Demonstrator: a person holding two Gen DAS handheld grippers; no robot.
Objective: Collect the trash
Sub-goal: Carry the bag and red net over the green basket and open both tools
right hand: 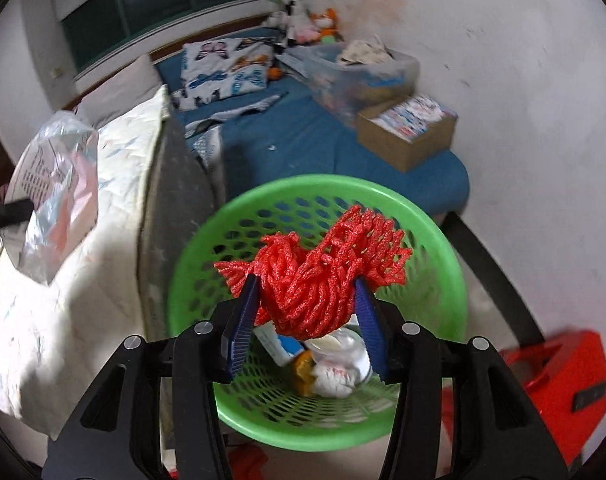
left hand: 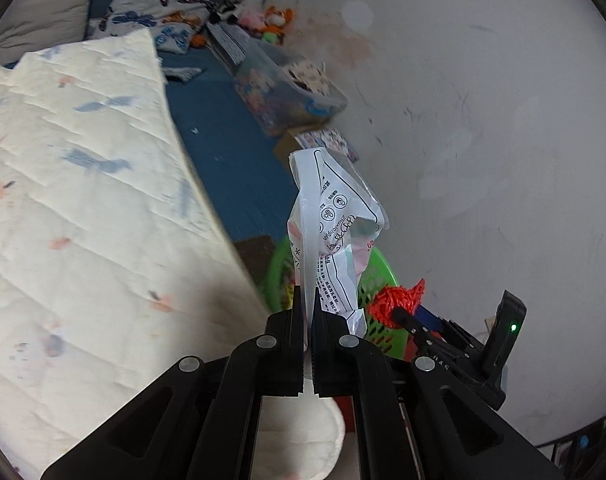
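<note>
My left gripper (left hand: 309,300) is shut on a crumpled clear plastic wrapper (left hand: 335,224) with black print, held upright beside the bed. The wrapper also shows at the left of the right wrist view (right hand: 51,192). My right gripper (right hand: 307,292) is shut on a red foam net (right hand: 315,276) and holds it over the green perforated basket (right hand: 435,248). The basket holds a jar, a carton and other trash. In the left wrist view the basket (left hand: 379,276) lies behind the wrapper, with the red net (left hand: 399,298) and the right gripper beside it.
A bed with a cream quilt (left hand: 71,208) and blue sheet (right hand: 303,136) fills the left. A cardboard box (right hand: 407,132) and a clear storage bin (right hand: 355,68) sit on the bed by the white wall. A red object (right hand: 559,384) lies on the floor at right.
</note>
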